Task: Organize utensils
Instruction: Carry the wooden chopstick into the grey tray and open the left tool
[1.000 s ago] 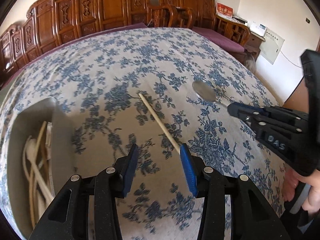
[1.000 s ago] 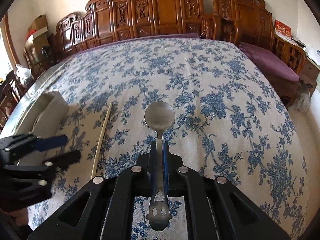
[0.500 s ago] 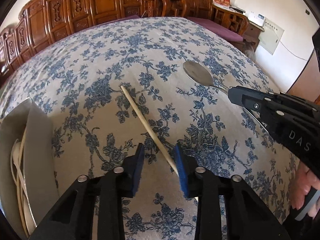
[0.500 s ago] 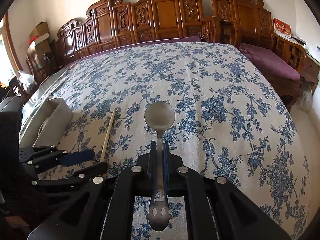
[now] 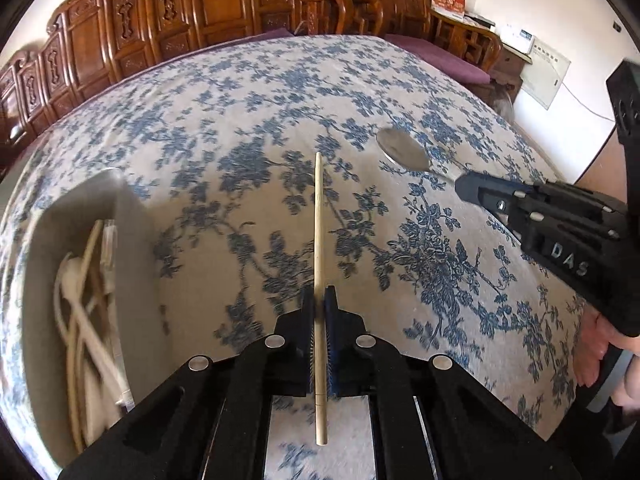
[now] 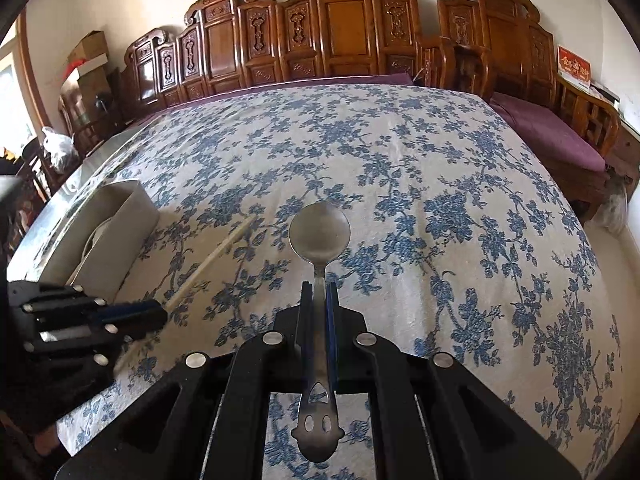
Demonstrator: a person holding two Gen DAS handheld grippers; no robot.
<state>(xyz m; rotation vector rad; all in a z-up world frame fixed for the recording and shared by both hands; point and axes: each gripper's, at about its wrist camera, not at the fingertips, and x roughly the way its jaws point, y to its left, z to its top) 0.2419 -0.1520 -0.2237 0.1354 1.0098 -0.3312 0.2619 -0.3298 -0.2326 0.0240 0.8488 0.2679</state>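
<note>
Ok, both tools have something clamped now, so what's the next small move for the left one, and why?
Probably lift the left tool slightly and carry the chopstick toward the white holder on its left. Its pads are shut on the stick, the holder already contains similar utensils, and the right tool with its spoon sits clear on the other side.

Soft daylight, fisheye warp, slight blur

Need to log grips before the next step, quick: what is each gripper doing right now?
Left gripper: closed on the wooden chopstick.
Right gripper: closed on the metal spoon, gripping its handle.
</note>
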